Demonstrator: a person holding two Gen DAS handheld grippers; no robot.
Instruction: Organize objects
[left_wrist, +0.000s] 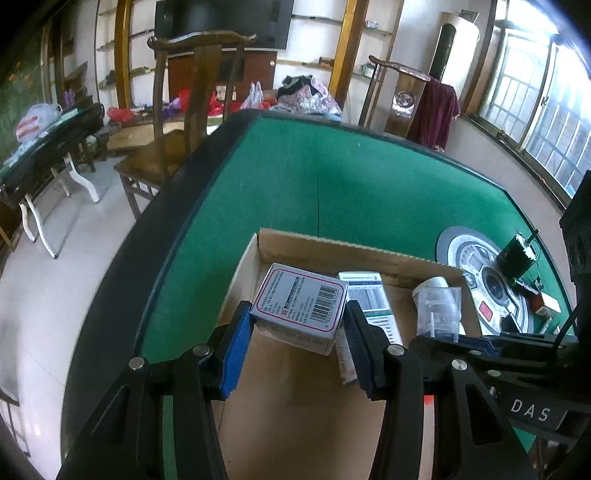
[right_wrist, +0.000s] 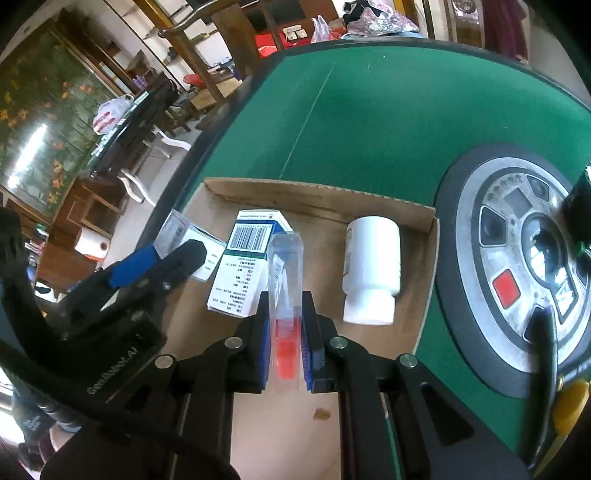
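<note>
**Both grippers loaded over the box**

Green felt table (left_wrist: 369, 177) carries the cardboard box (right_wrist: 314, 199). My left gripper (left_wrist: 295, 332) pinches a white medicine carton (left_wrist: 301, 304); my right gripper (right_wrist: 284, 328) clamps a clear tube (right_wrist: 284, 266), both above the box, probably for dropping beside the white bottle (right_wrist: 373, 266).

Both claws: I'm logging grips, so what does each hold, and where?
Left claw: the pink-edged box, by its two sides. Right claw: the clear tube, at its red-capped end.
</note>
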